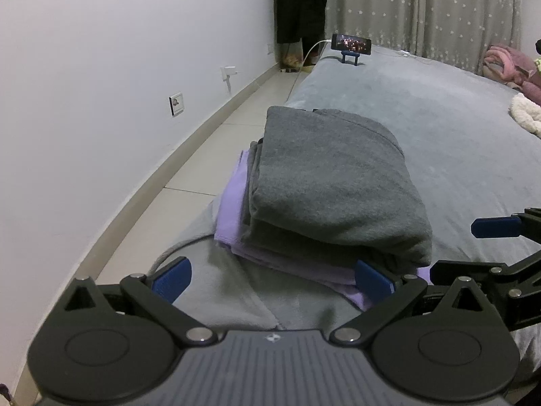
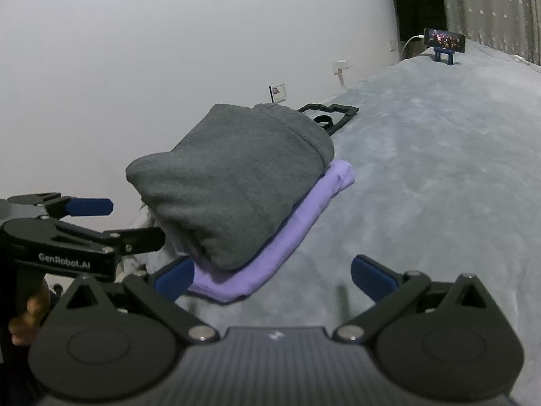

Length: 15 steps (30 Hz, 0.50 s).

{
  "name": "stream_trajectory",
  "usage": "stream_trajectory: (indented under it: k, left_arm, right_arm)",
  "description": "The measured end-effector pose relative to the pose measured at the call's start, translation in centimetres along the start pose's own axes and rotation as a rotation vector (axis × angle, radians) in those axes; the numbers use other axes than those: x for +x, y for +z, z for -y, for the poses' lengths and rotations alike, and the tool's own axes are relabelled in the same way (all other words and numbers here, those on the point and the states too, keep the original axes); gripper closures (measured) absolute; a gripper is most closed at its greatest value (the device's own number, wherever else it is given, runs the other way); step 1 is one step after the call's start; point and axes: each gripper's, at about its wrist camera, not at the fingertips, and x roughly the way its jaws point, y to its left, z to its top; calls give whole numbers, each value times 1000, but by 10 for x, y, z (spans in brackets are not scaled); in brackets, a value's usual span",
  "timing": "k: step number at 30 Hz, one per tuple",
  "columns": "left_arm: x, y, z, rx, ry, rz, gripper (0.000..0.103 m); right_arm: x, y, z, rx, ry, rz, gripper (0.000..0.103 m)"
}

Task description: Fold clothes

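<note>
A folded grey garment (image 1: 331, 186) lies on top of a folded purple garment (image 1: 231, 213) near the bed's left edge. My left gripper (image 1: 273, 279) stands open just short of the stack, its right pad beside the purple corner. In the right wrist view the grey garment (image 2: 236, 182) and the purple garment (image 2: 304, 223) sit ahead and to the left. My right gripper (image 2: 274, 275) is open, its left pad by the purple edge and nothing between its fingers. The left gripper (image 2: 125, 223) shows there at the left, open, held by a hand (image 2: 27, 318).
The grey bed cover (image 1: 439, 142) stretches away to the right. A phone on a blue stand (image 1: 351, 44) is at the far end. A black frame (image 2: 333, 115) lies behind the stack. Pink bedding (image 1: 507, 64) and a white fluffy item (image 1: 525, 115) lie right. Floor and wall run along the left.
</note>
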Motion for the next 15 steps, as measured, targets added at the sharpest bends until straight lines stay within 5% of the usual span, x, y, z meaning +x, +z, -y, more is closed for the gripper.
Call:
stream_trajectory:
  k: [15]
  left_arm:
    - [6,1,3,9,21,-19,0]
  right_arm:
    - [2,-1,0,-7,-3,-7,0]
